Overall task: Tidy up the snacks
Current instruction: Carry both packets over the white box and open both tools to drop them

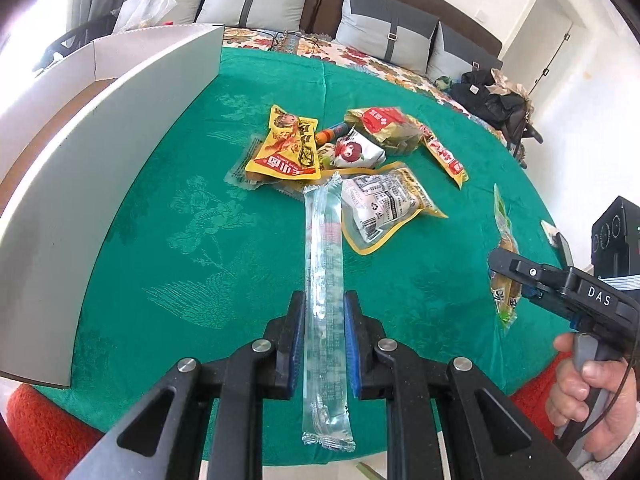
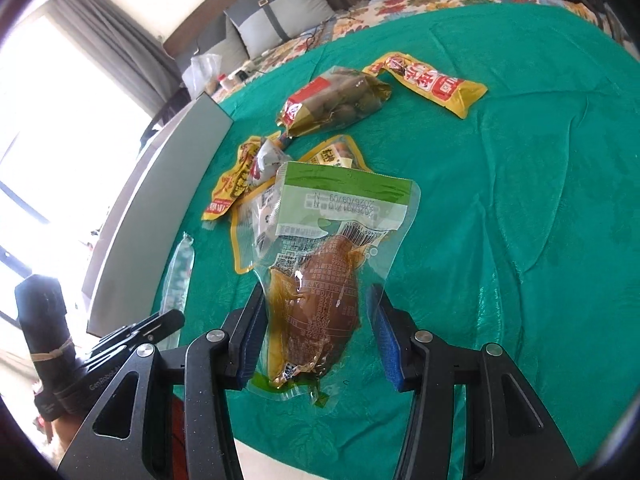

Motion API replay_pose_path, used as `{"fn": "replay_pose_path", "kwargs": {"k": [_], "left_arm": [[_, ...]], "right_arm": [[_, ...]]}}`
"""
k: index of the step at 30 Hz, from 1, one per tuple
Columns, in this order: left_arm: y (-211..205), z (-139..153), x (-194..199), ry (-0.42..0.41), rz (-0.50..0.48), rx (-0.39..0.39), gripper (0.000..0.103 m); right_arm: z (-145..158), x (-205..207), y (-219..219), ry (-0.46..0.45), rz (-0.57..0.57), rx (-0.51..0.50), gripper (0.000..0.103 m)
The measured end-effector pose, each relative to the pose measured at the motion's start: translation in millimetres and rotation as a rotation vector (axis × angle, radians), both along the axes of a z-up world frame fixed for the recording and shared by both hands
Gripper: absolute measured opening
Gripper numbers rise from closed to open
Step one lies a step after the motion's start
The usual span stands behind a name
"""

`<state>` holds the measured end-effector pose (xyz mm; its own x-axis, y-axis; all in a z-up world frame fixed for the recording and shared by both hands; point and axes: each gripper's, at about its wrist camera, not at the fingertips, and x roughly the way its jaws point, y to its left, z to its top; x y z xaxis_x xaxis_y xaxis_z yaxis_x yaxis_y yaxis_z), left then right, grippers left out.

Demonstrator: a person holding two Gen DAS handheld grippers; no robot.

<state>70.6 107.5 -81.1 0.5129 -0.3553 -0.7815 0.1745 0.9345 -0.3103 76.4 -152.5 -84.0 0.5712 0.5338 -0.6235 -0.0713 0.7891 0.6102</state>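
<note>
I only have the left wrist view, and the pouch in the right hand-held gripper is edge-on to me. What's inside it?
Observer: The pouch is clear with a green top and holds a brown lump in sauce.
Operator: Is it properly between the fingers?
Observer: Yes. It sits lengthways in the right hand-held gripper, and its clear edges reach both blue pads.
Operator: Which face is towards that camera?
Observer: The back. A barcode and a printed date show there.
</note>
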Motion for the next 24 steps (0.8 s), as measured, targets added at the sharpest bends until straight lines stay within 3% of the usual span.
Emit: {"fn": "replay_pose_path", "kwargs": {"k": [5, 9, 14, 19, 23, 24], "left_arm": [[14.9, 26.5, -9.2, -0.033, 0.01, -0.061, 0.018], [46.0, 55.3, -11.5, -0.076, 0.054, -0.124, 0.018], [124.5, 95.1, -2.2, -0.145, 0.186, -0.163, 0.018], [211.6, 100.0, 10.2, -0.151, 0.362, -0.088, 0.018], [251.9, 78.3, 19.9, -0.1, 0.435, 0.057, 0.019], [257.9, 70.3, 22.4, -0.075, 0.458, 0.108, 0.022]], "right_arm": [[27.8, -5.9, 8.8, -0.093, 0.053, 0.194, 0.052], [52.7, -4.3, 37.2, -0.114, 0.12, 0.21, 0.052], [101.3, 15.8, 102.5, -0.156, 0.262, 0.217, 0.052], [153.5, 48.4, 203.3, -0.237, 0.449, 0.153, 0.052], [167.3, 71.1, 287.0, -0.271, 0.54, 0.07, 0.053], [166.1, 77.0, 305.4, -0.263, 0.544, 0.043, 0.058]]}}
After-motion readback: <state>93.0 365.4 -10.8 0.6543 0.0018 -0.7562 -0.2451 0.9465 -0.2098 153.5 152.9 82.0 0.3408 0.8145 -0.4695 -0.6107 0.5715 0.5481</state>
